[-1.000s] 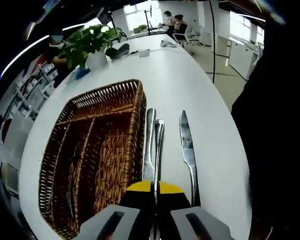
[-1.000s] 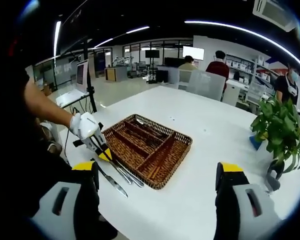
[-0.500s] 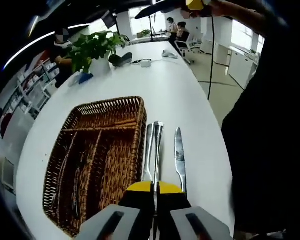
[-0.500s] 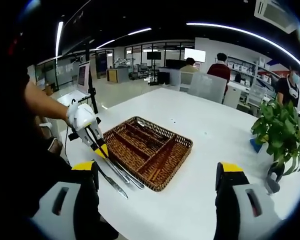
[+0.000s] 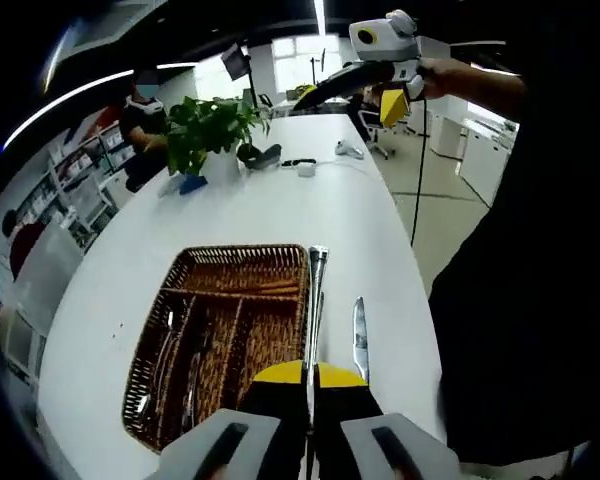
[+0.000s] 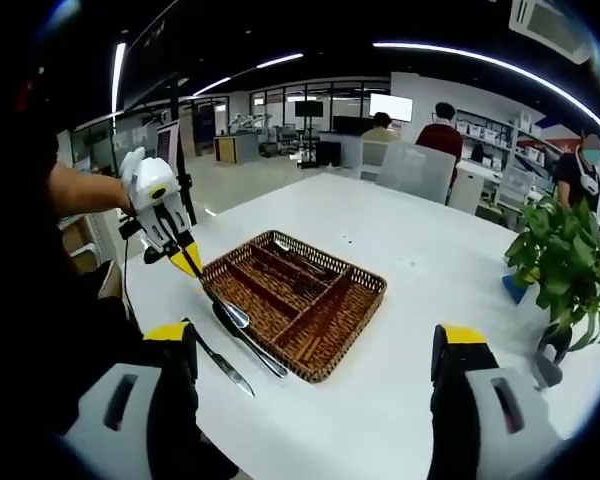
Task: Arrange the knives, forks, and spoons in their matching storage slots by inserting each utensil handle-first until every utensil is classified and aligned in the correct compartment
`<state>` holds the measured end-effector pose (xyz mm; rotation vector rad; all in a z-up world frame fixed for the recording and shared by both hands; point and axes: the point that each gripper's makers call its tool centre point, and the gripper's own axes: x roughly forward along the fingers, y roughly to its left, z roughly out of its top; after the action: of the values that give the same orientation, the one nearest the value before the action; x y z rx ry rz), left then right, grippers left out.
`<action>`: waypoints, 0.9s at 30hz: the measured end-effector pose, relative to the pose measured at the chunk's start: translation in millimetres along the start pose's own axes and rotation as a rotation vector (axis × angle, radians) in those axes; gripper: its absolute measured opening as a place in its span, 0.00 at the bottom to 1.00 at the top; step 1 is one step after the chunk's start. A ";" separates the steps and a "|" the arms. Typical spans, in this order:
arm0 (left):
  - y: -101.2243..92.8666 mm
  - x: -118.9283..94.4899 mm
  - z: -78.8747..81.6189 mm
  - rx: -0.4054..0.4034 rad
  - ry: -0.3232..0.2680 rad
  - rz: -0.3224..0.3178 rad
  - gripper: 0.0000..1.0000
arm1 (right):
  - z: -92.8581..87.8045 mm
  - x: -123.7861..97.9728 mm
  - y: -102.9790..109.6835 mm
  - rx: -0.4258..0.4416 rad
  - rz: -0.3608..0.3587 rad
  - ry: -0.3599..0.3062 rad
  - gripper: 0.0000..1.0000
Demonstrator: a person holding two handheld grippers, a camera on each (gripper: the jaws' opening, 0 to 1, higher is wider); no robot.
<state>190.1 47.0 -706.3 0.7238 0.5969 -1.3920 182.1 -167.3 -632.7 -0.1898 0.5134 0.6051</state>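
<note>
We have the left gripper [image 5: 310, 375] clamped on a spoon [image 6: 234, 315]; in the right gripper view its bowl hangs free at the low end, in the air over the near edge of the wicker tray [image 6: 365, 300], while the left gripper [image 6: 190, 262] pinches the handle from 11 o'clock. In the left gripper view the utensil runs straight up toward 12 o'clock from the shut yellow tips, along the tray's right wall. Held this way, the handle is buried in the jaws, so we judge a handle-first insertion may need a regrip or a flip.

The tray [image 5: 280, 258] has long dividers forming several slots, and some metal utensils already lie in the left slots at about 8 o'clock of the left gripper view; we cannot tell their kinds.

On the white table [image 6: 420, 250], 1 knife [image 5: 360, 338] lies just right of the tray, near it but apart, and 1 more utensil [image 6: 265, 358] lies on the table close beside the tray wall.

The right gripper [image 6: 315, 400] waits with its fingers wide apart and nothing between them, well back from the tray, likely leaving room for the left one to work.
</note>
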 end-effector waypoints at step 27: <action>5.3 -48.4 39.8 0.040 -0.036 0.022 0.00 | -3.8 7.4 -3.7 -0.027 0.009 0.042 0.99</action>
<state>188.9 48.8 -643.4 0.7335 0.5324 -1.3973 188.0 -167.8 -639.7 -0.2264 0.5472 0.6186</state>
